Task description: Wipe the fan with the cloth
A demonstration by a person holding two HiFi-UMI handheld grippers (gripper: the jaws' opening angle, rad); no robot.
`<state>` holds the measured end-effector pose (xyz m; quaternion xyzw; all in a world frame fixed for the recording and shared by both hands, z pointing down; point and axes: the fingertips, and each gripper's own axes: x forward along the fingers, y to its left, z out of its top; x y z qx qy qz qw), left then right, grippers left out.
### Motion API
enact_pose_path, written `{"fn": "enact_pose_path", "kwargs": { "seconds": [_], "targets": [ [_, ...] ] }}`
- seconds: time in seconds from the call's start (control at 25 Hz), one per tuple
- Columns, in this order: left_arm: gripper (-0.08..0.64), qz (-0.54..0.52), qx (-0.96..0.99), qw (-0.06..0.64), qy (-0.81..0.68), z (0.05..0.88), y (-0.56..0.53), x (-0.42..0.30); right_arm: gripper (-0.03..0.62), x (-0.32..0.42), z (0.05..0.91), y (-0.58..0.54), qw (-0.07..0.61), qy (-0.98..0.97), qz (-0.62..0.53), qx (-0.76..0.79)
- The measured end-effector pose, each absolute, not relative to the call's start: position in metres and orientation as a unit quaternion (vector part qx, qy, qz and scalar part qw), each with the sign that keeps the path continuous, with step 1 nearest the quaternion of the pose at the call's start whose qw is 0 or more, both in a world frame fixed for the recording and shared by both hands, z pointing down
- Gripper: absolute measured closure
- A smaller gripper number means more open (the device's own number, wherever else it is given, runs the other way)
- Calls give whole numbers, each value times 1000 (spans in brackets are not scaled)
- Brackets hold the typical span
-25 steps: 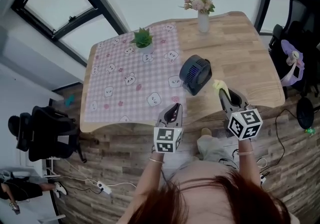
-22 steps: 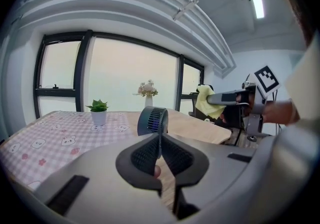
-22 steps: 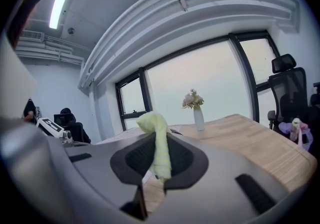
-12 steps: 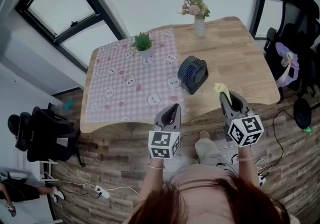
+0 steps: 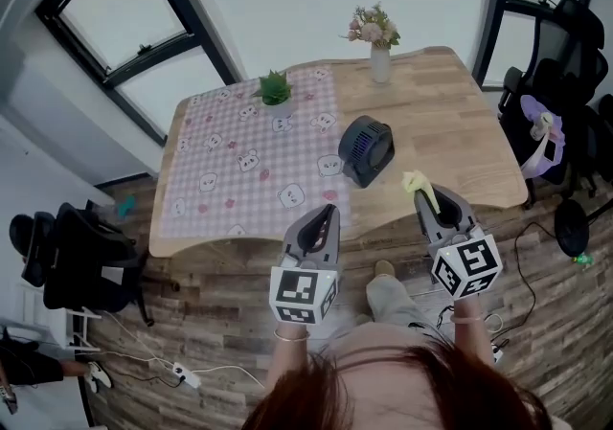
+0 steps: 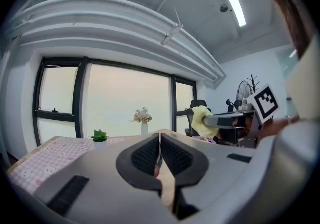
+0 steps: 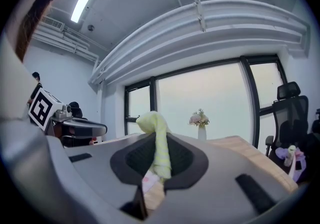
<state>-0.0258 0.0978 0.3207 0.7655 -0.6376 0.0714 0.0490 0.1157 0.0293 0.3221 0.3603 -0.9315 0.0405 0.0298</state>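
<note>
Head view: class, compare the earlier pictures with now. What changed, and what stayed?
The left gripper and right gripper rose towards the camera. Nothing was grasped or released: the right still pinches the yellow cloth, the left stays shut, empty. The fan remains on the table.

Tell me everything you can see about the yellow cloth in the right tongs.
The cloth is pale yellow, soft-looking fabric, bunched into a narrow strip. It is pinched between the jaws of the right tongs, and a crumpled end sticks out past their tips. In the head view it shows over the near edge of the wooden table, apart from the fan, touching only the tongs.
</note>
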Motion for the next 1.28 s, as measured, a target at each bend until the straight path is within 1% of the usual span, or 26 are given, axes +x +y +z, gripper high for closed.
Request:
{"fn": "enact_pose_path", "kwargs": {
  "seconds": [0.4, 0.6, 1.28],
  "targets": [
    [543, 37, 756, 30, -652, 287, 118, -31, 545, 116, 299, 53, 21, -934, 15, 357],
    [543, 39, 758, 17, -651, 279, 122, -24, 545, 120, 293, 57, 15, -934, 7, 358],
    [543, 11, 755, 18, -656, 271, 137, -15, 546, 127, 286, 72, 15, -936, -11, 353]
  ]
}}
